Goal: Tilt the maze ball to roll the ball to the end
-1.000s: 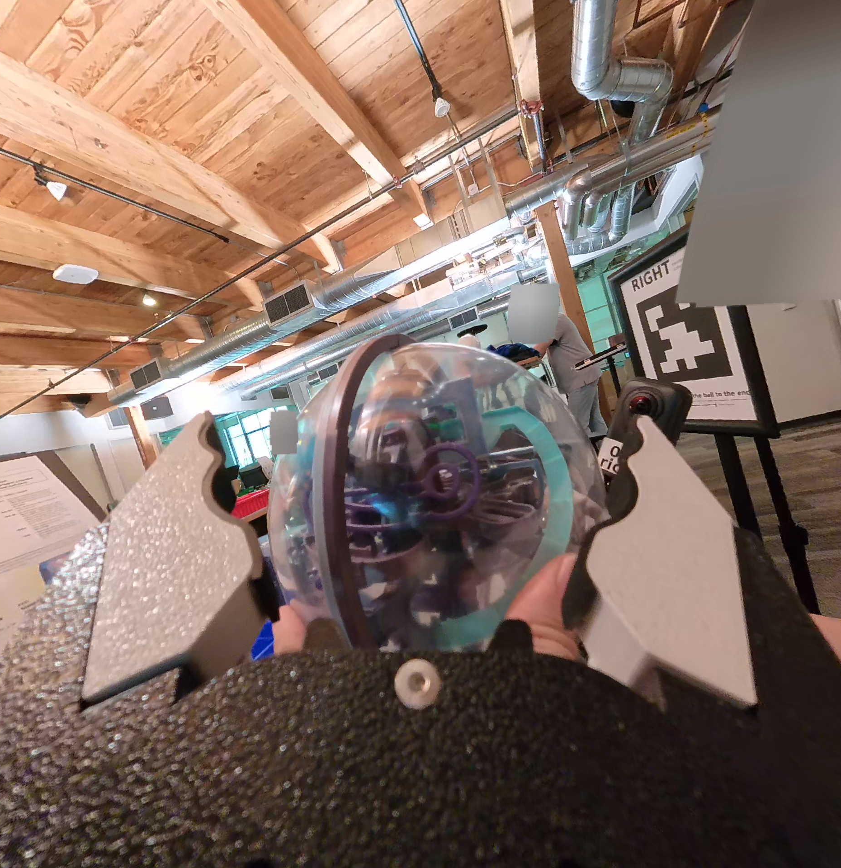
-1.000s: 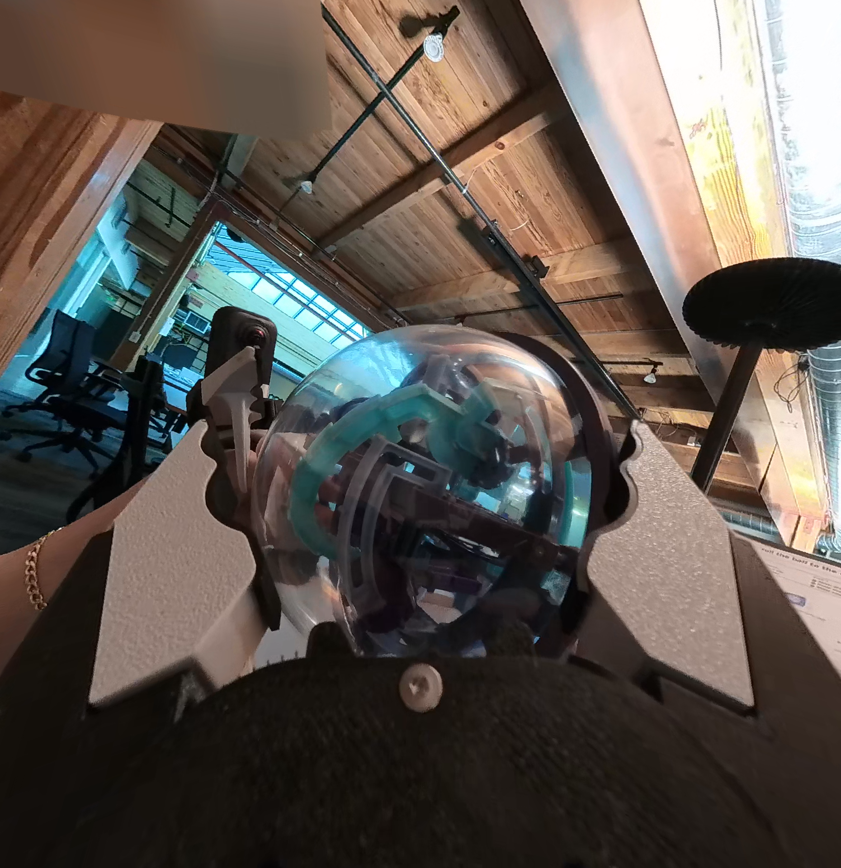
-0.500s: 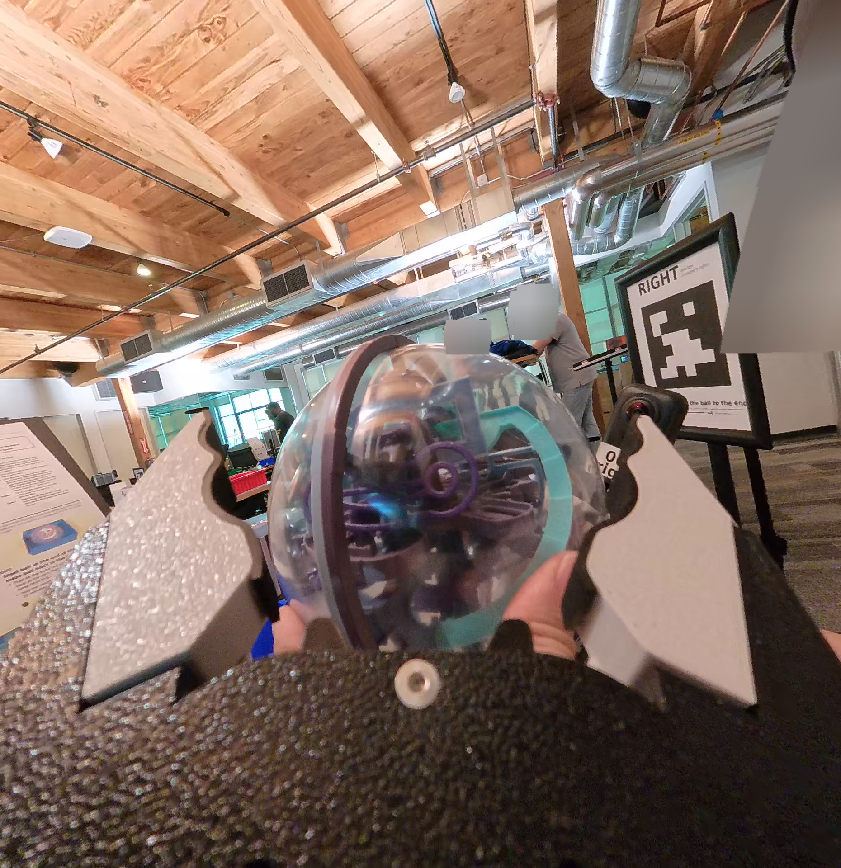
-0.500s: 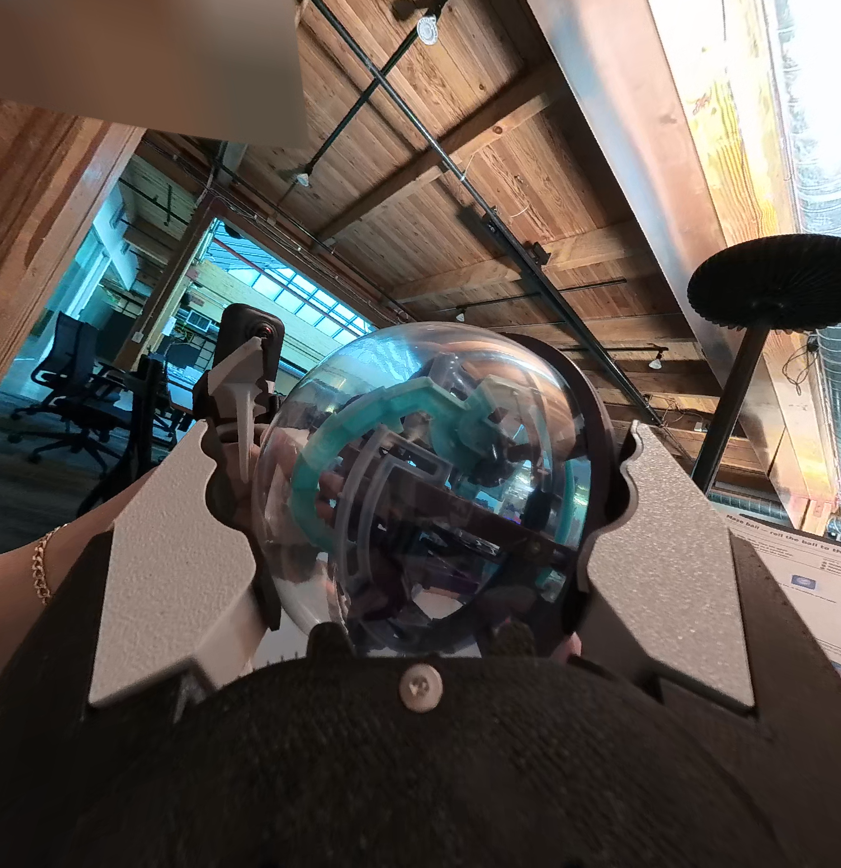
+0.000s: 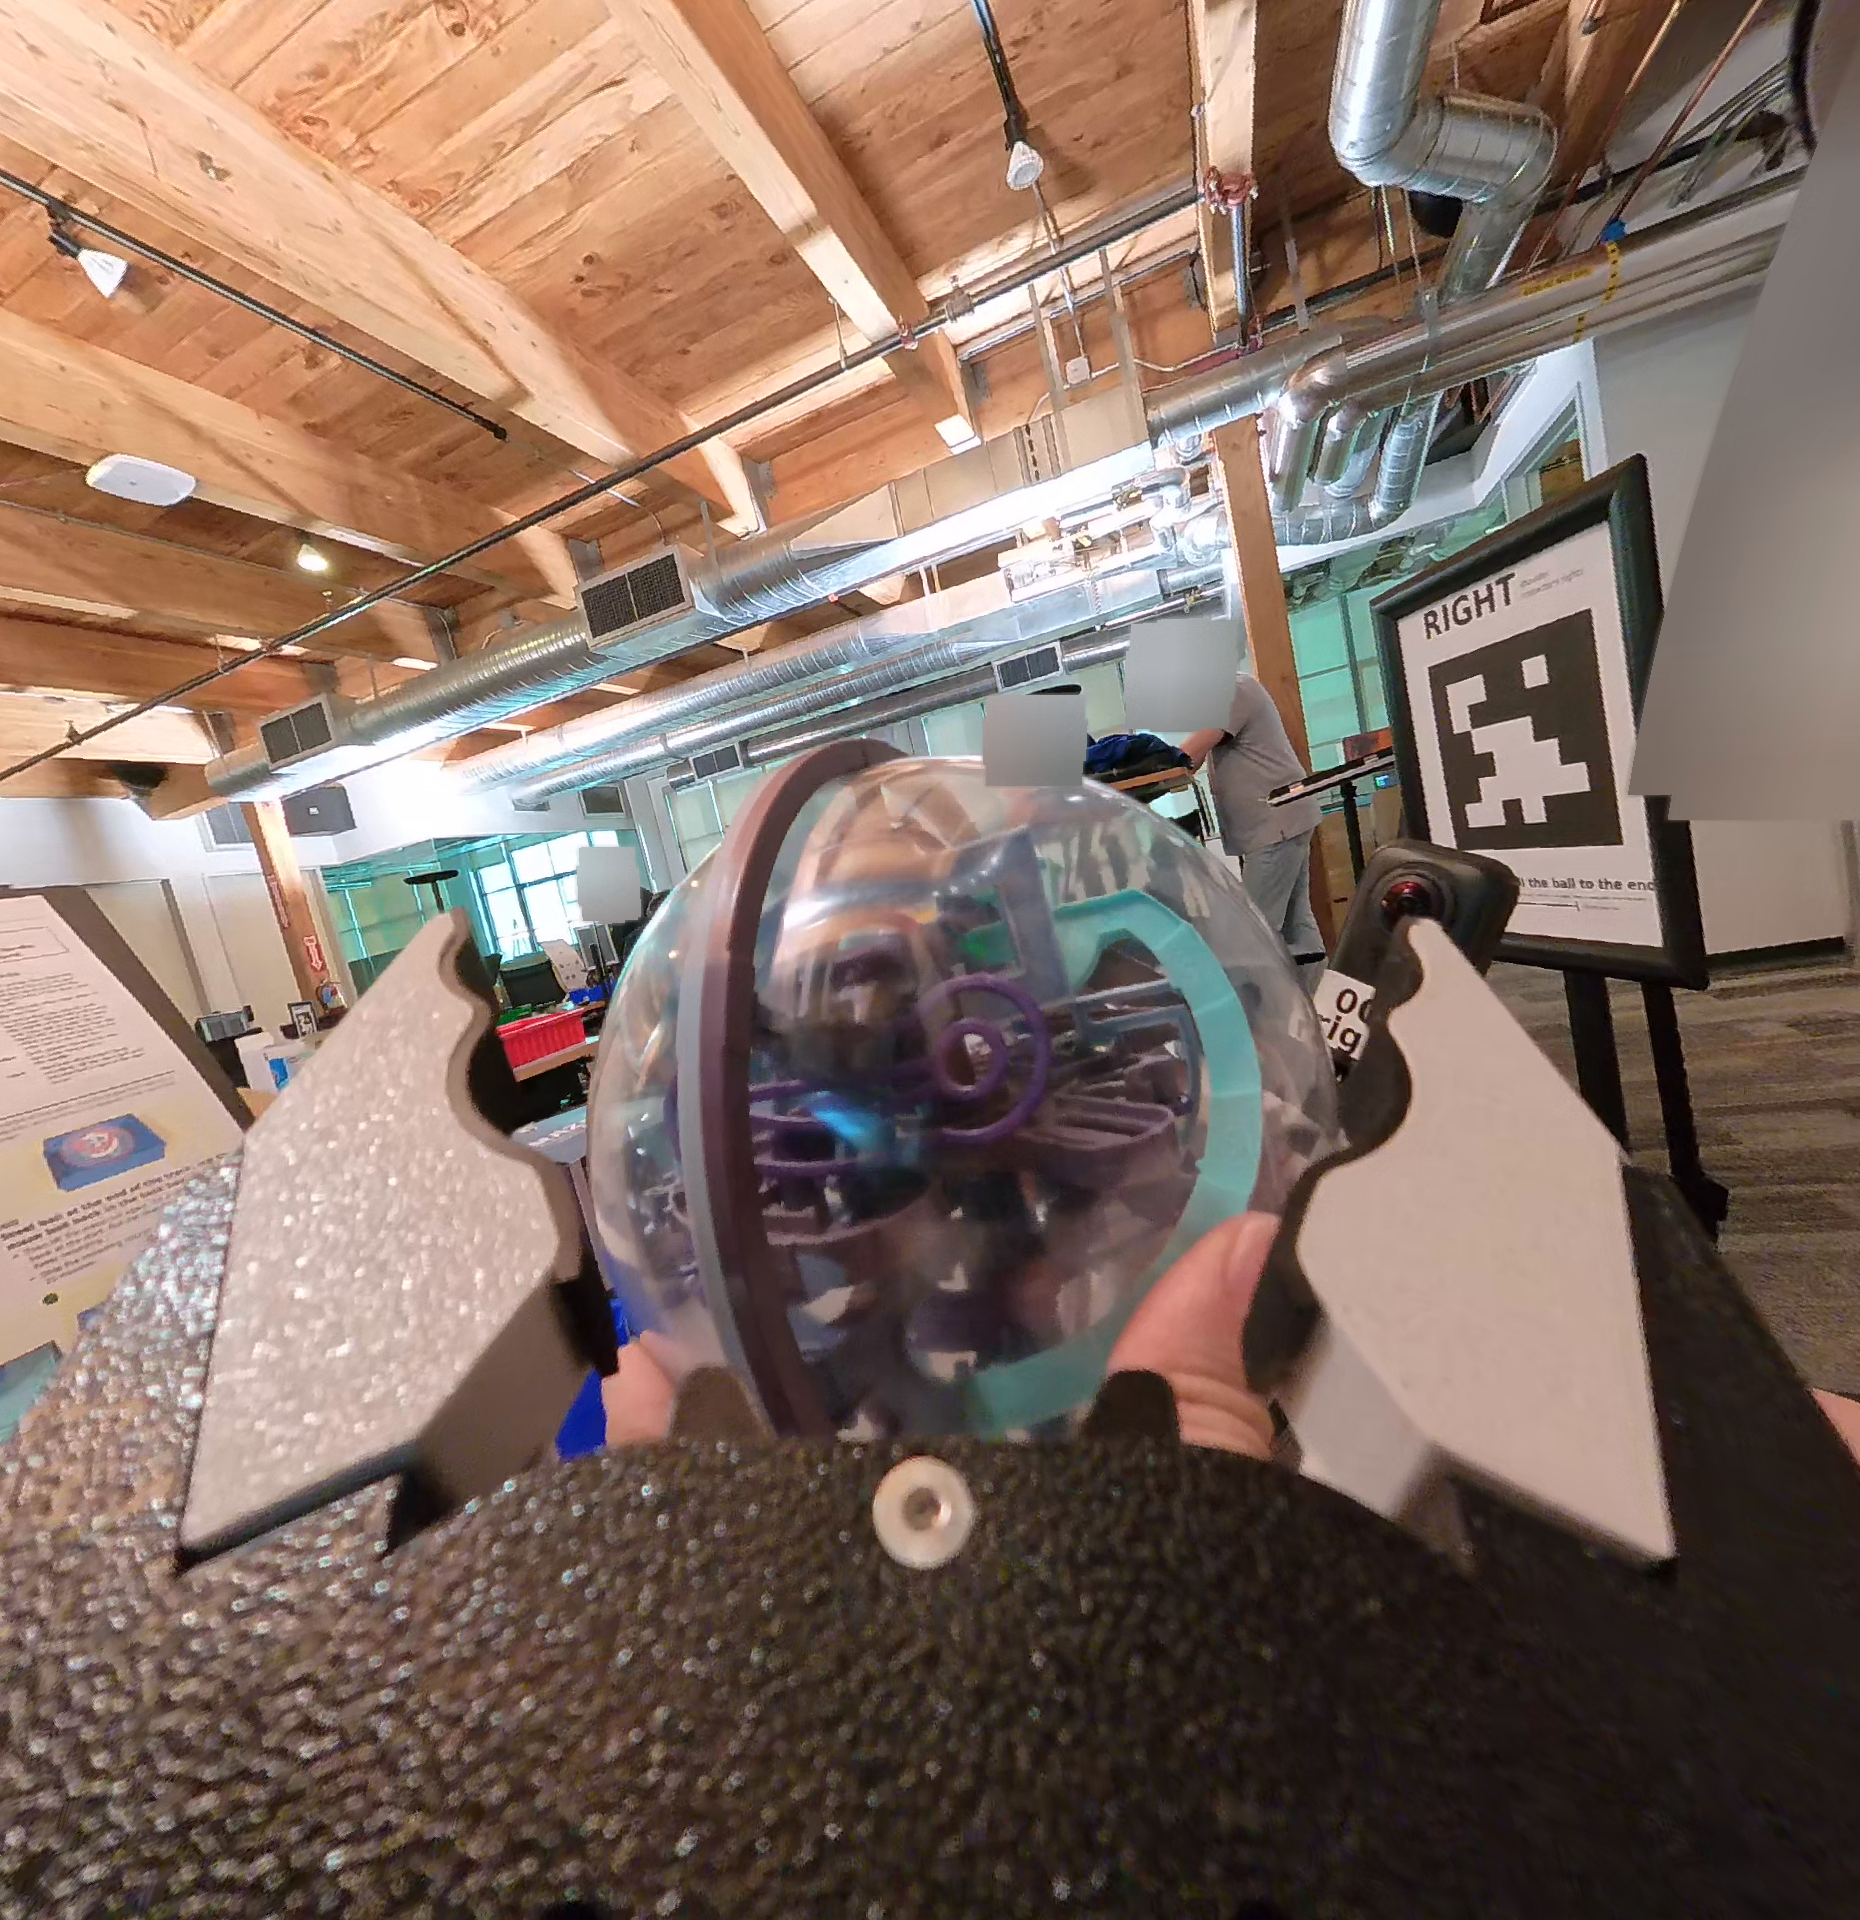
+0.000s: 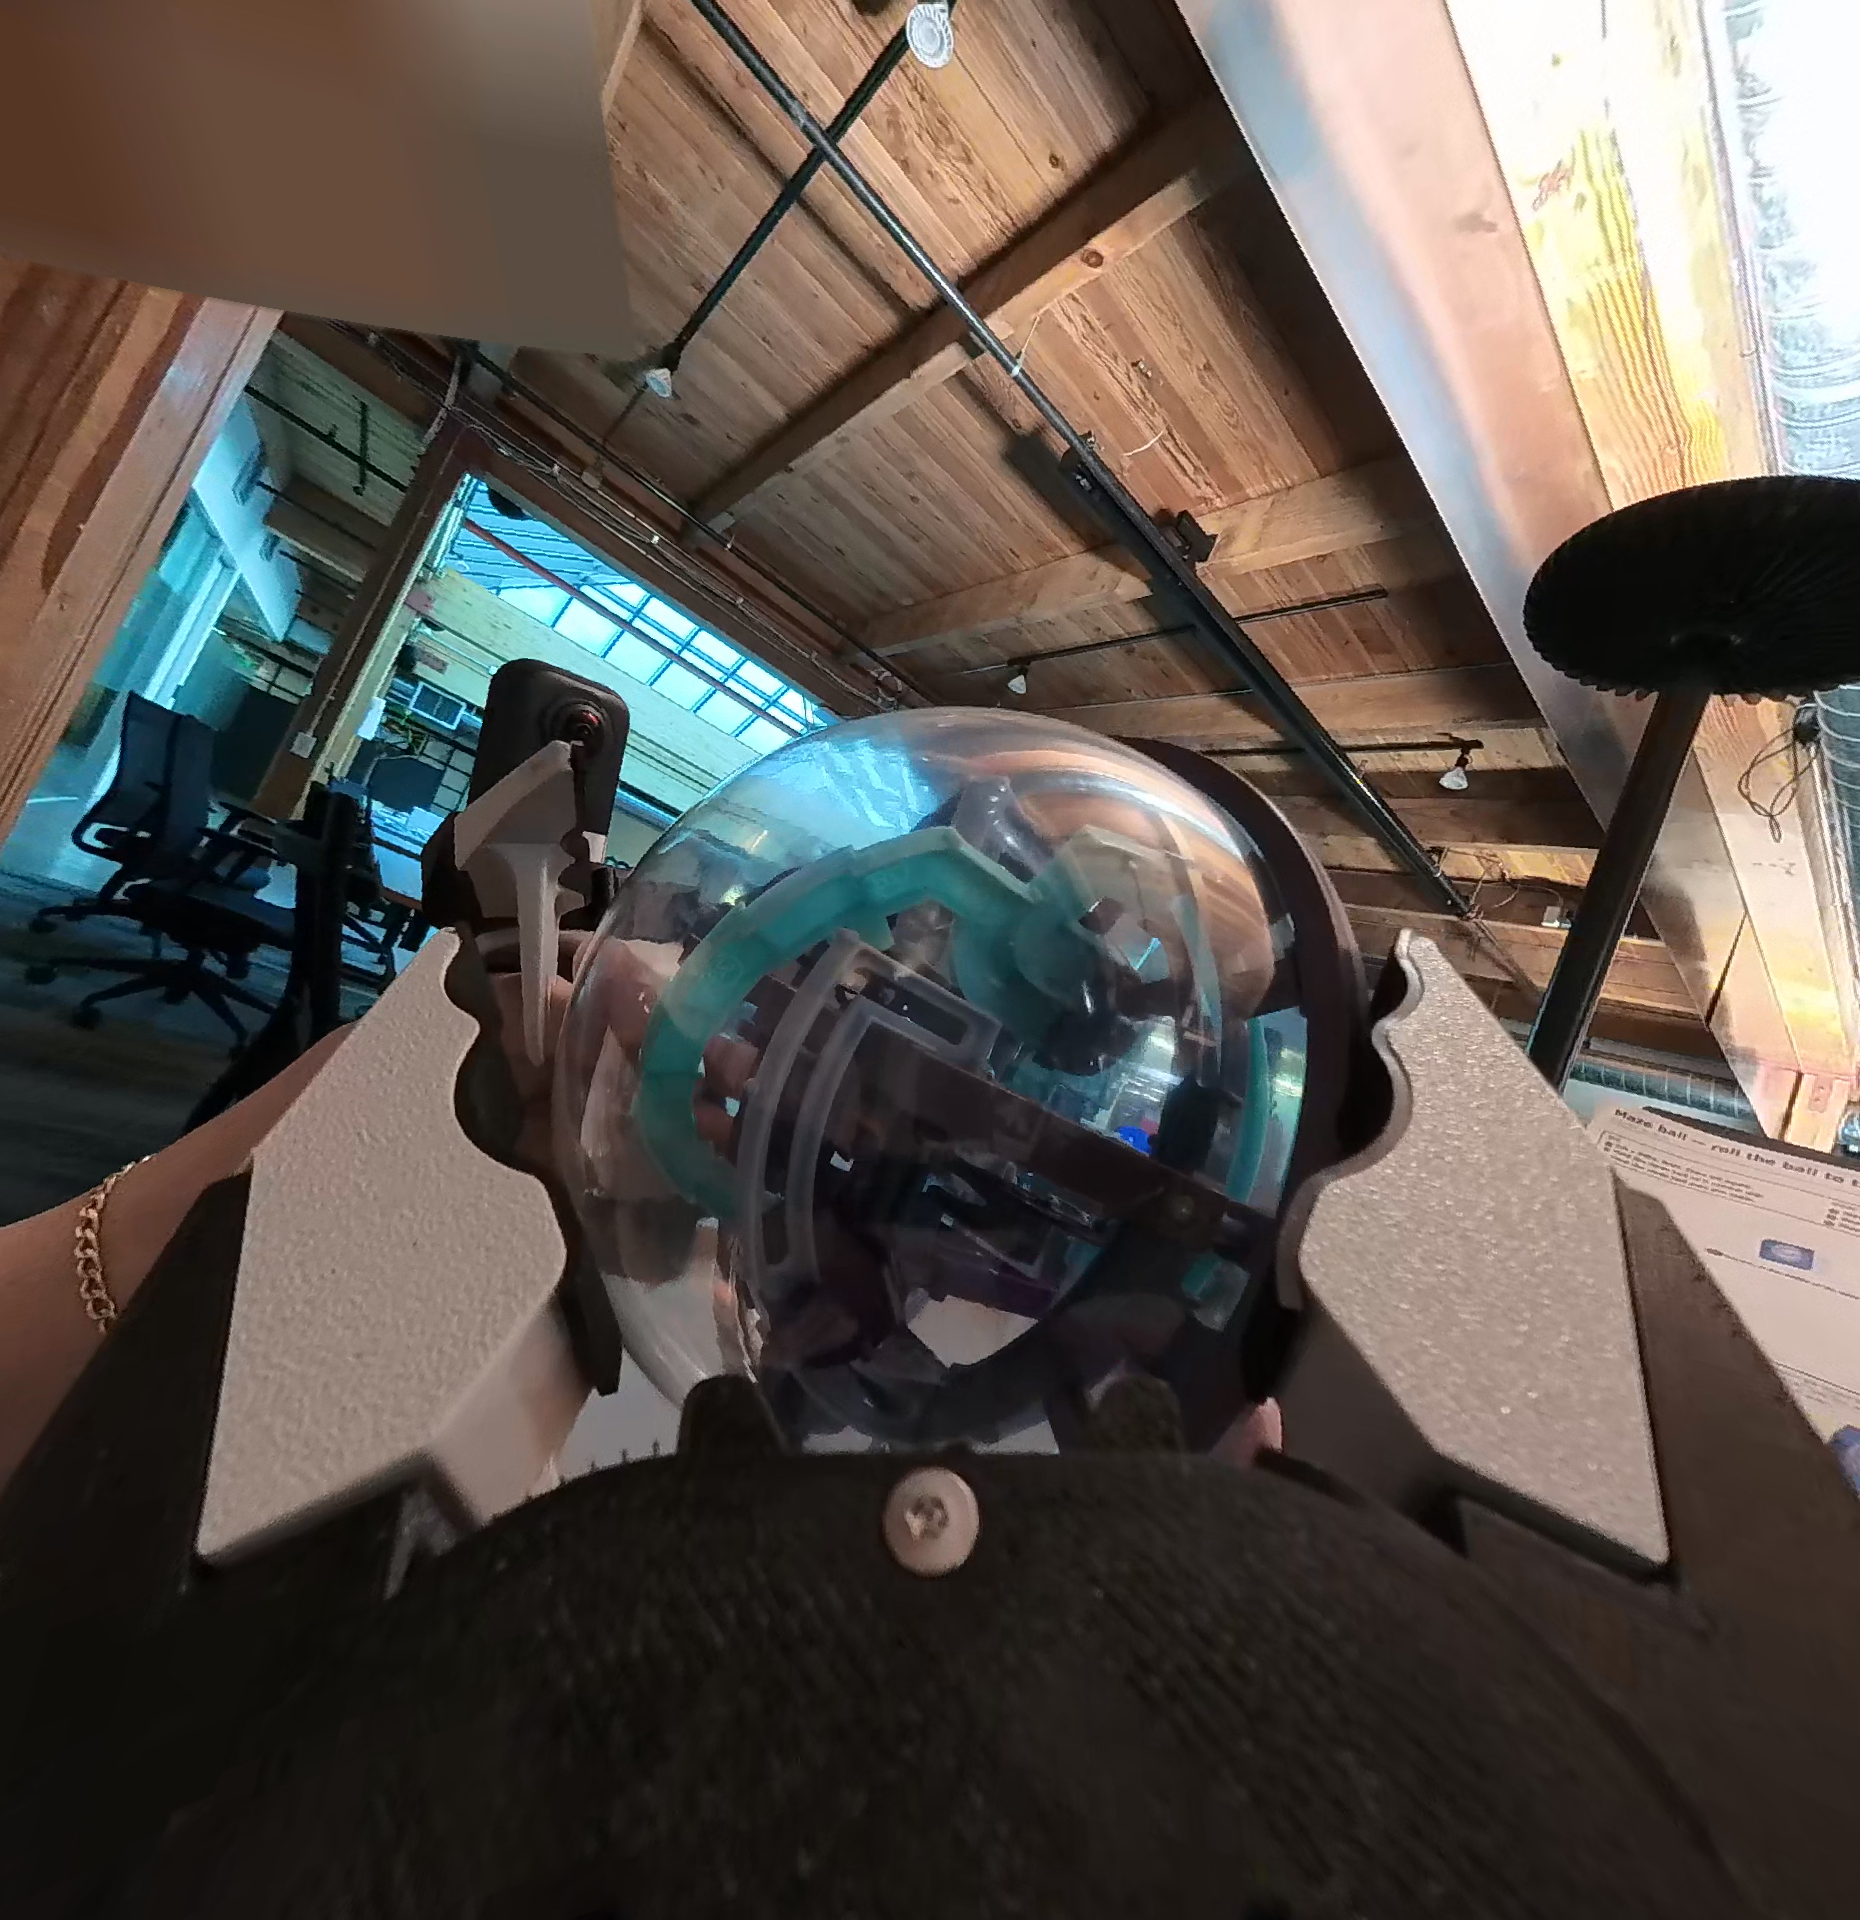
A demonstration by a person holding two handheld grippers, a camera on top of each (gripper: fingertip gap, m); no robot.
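The maze ball (image 5: pixel 957 1091) is a clear sphere with teal and purple tracks inside and a dark band around it. In the left wrist view it fills the space between my left gripper's (image 5: pixel 941 940) grey fingers (image 5: pixel 386 1226), and both pads press on its sides. A person's fingertips (image 5: pixel 1196 1320) also rest on its lower part. In the right wrist view the maze ball (image 6: pixel 936 1060) sits the same way in my right gripper (image 6: pixel 926 948), pads against it. The other gripper shows beyond the ball in each view (image 5: pixel 1425 914) (image 6: pixel 531 862). I cannot make out the small ball inside.
A framed sign (image 5: pixel 1518 727) on a black stand is at the right, an instruction sheet (image 5: pixel 64 1091) at the left, a person (image 5: pixel 1258 790) stands far back. The right wrist view shows a black floor lamp (image 6: pixel 1715 623), office chairs (image 6: pixel 147 831) and a forearm with a bracelet (image 6: pixel 95 1236).
Both grippers have tipped a little with the maze ball between them; the ceiling and sign have shifted in the views. The grasp on the ball is the same.
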